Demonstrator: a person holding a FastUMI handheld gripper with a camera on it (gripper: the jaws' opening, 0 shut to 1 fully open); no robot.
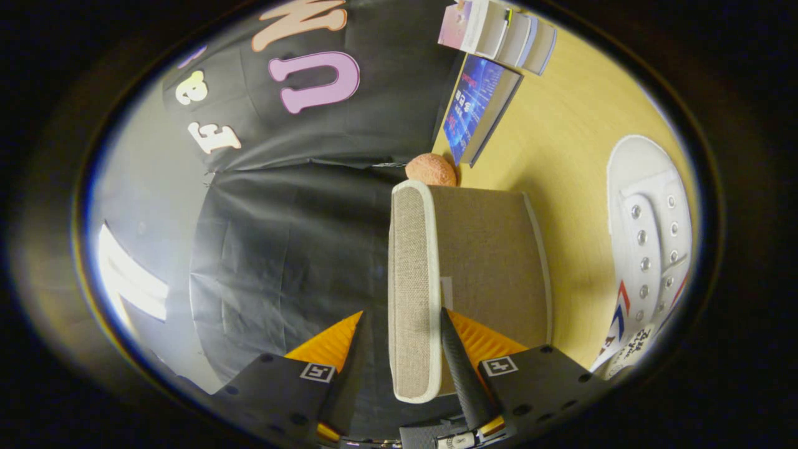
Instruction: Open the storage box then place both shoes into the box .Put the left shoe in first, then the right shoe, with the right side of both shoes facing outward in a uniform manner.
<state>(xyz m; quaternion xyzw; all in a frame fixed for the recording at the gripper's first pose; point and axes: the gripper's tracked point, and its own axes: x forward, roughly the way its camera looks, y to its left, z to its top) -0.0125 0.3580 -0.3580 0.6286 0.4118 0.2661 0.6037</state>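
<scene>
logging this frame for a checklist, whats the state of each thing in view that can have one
storage box: lid lifted partway, edge on between the fingers
hand-held gripper: open, one finger either side of the lid edge, grip not clear
white shoe: outside the box, lying on the table
books: closed, standing in a row
blue book: closed, leaning

Black tool mounts with square tracking markers

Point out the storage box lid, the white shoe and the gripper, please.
storage box lid (411, 293), gripper view: its fabric edge between the fingers.
white shoe (651, 249), gripper view: its eyelet rows.
gripper (399, 327), gripper view: open, straddling the lid's edge.
</scene>
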